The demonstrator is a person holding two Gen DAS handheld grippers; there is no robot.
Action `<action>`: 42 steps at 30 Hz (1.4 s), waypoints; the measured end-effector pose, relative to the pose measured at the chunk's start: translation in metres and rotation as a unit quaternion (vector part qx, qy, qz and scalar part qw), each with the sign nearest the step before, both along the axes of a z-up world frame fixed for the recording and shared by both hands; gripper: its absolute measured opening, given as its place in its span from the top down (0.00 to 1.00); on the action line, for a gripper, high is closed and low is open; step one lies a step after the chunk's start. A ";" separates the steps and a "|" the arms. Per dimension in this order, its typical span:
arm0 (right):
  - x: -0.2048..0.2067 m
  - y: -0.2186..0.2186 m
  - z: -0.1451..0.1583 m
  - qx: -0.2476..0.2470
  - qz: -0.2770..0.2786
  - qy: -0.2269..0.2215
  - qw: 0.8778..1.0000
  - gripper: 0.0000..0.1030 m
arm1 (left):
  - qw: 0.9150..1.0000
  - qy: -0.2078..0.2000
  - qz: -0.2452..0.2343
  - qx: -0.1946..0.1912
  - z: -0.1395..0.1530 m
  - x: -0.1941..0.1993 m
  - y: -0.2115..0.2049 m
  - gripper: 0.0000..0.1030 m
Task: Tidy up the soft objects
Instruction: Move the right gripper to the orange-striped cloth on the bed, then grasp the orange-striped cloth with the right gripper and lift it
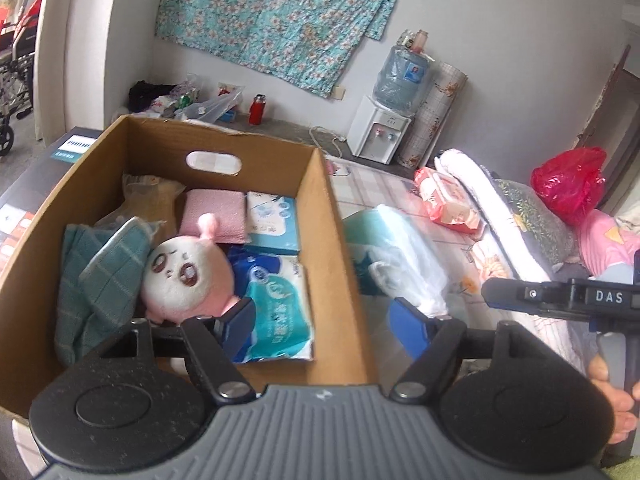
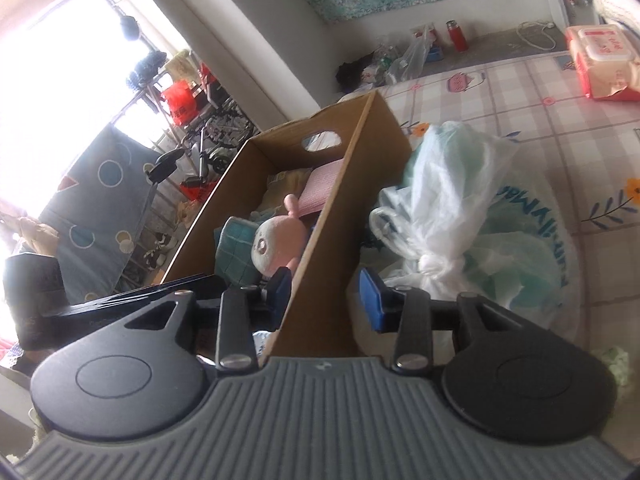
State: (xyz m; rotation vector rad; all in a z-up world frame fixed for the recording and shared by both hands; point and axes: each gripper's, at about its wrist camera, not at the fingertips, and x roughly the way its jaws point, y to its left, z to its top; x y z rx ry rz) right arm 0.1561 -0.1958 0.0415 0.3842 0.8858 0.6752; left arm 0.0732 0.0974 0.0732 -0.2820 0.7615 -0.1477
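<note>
Both grippers' fingers [image 1: 240,316] are hanging released and empty. Ahead of the left ones, the brown cardboard box [image 1: 334,248] is holding most soft things; beyond the right fingers [image 2: 370,300], the knotted white plastic bag [image 2: 452,216] is waiting on the bed.

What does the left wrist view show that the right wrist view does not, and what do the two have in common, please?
Only the left wrist view shows the blue tissue packs on the floor of the cardboard box, the red plastic bag and the water bottle on the dispenser.

Only the right wrist view shows the bright window, the patterned grey cover and the knot of the white plastic bag.

Both show the box, the pink plush toy, the teal cloth, the red flask and open, empty jaws.
</note>
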 end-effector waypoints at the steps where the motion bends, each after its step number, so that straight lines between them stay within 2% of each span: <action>1: 0.002 -0.012 0.003 -0.004 -0.016 -0.009 1.000 0.53 | 1.000 -0.009 -0.010 0.002 0.004 0.003 -0.012 0.24; 5: 0.013 -0.068 0.016 -0.019 -0.086 -0.038 0.995 0.50 | 0.998 -0.047 -0.050 0.010 0.011 0.016 -0.068 0.22; 8: 0.026 -0.113 0.022 -0.016 -0.123 -0.037 0.992 0.50 | 0.995 -0.069 -0.073 0.019 0.009 0.028 -0.112 0.22; 14: 0.066 -0.205 0.017 0.030 -0.169 0.015 0.985 0.50 | 0.988 -0.097 -0.105 0.050 -0.007 0.063 -0.193 0.22; 17: 0.090 -0.231 0.007 0.038 -0.177 0.040 0.983 0.50 | 0.987 -0.103 -0.110 0.063 -0.026 0.087 -0.231 0.22; 19: 0.108 -0.239 -0.003 0.030 -0.177 0.058 0.982 0.50 | 0.986 -0.093 -0.115 0.071 -0.044 0.104 -0.251 0.24; 23: 0.153 -0.243 -0.034 0.008 -0.172 0.100 0.980 0.50 | 0.988 -0.058 -0.134 0.058 -0.079 0.134 -0.276 0.31; 26: 0.179 -0.241 -0.054 -0.013 -0.170 0.121 0.978 0.52 | 0.988 -0.044 -0.142 0.043 -0.094 0.150 -0.288 0.31; 32: 0.221 -0.233 -0.091 -0.058 -0.169 0.150 0.973 0.52 | 0.985 -0.012 -0.160 0.057 -0.113 0.179 -0.317 0.35; 34: 0.232 -0.230 -0.104 -0.072 -0.172 0.158 0.970 0.52 | 0.985 0.009 -0.159 0.065 -0.121 0.189 -0.326 0.46; 36: 0.242 -0.228 -0.116 -0.083 -0.174 0.164 0.967 0.52 | 0.985 0.028 -0.156 0.068 -0.128 0.196 -0.330 0.49; 38: 0.247 -0.224 -0.126 -0.090 -0.171 0.172 0.966 0.52 | 0.984 0.040 -0.158 0.069 -0.133 0.200 -0.333 0.57; 40: 0.248 -0.218 -0.136 -0.097 -0.166 0.179 0.965 0.56 | 0.984 0.036 -0.157 0.074 -0.134 0.199 -0.334 0.60; 41: 0.249 -0.216 -0.140 -0.100 -0.164 0.182 0.964 0.62 | 0.984 0.035 -0.159 0.075 -0.134 0.199 -0.334 0.62; 42: 0.248 -0.215 -0.144 -0.102 -0.164 0.183 0.964 0.63 | 0.984 0.034 -0.160 0.076 -0.134 0.198 -0.334 0.66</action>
